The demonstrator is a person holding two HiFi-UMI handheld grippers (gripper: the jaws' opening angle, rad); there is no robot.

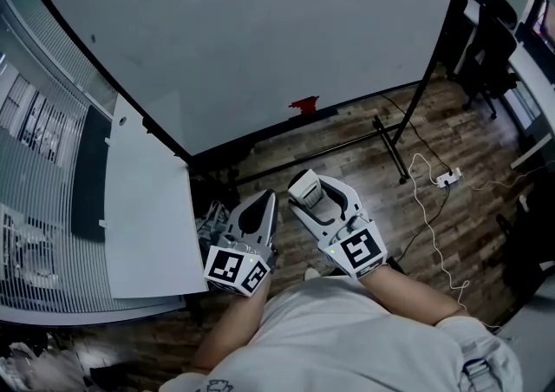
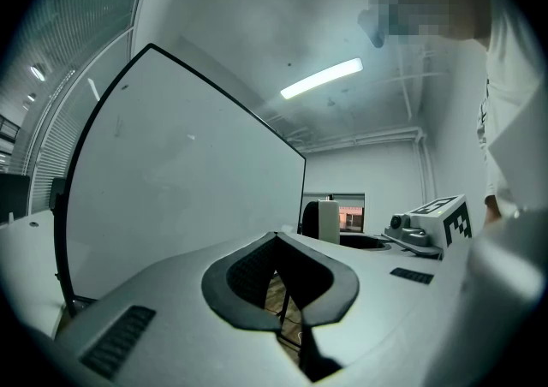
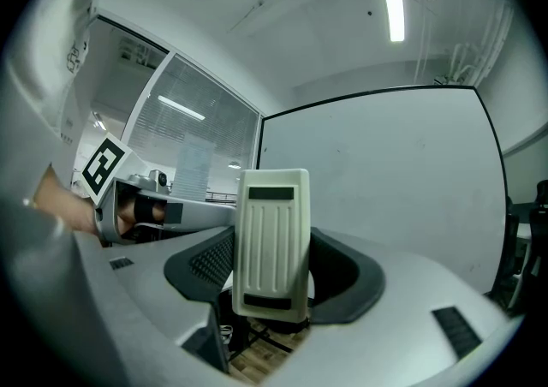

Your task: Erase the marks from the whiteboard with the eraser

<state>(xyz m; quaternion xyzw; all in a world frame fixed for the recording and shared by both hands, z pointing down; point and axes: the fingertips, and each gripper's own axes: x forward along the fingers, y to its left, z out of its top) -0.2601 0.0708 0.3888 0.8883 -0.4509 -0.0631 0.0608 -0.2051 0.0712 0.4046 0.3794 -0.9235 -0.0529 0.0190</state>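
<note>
The whiteboard (image 1: 260, 35) stands on a black frame ahead of me, and its surface shows only a few faint specks. My right gripper (image 1: 316, 196) is shut on the cream ribbed eraser (image 1: 304, 188), held low in front of the person's body and well short of the board. In the right gripper view the eraser (image 3: 272, 240) stands upright between the jaws, with the whiteboard (image 3: 385, 180) behind it. My left gripper (image 1: 261, 201) is beside it, shut and holding nothing. In the left gripper view its pads (image 2: 248, 274) meet, and the whiteboard (image 2: 188, 197) fills the left.
A small red object (image 1: 303, 106) sits on the board's lower ledge. A white tabletop (image 1: 147, 208) lies to the left, by slatted blinds. On the wooden floor are the stand's black foot (image 1: 392, 149) and a power strip (image 1: 448, 178) with a white cable. Black chairs (image 1: 490, 52) stand at the right.
</note>
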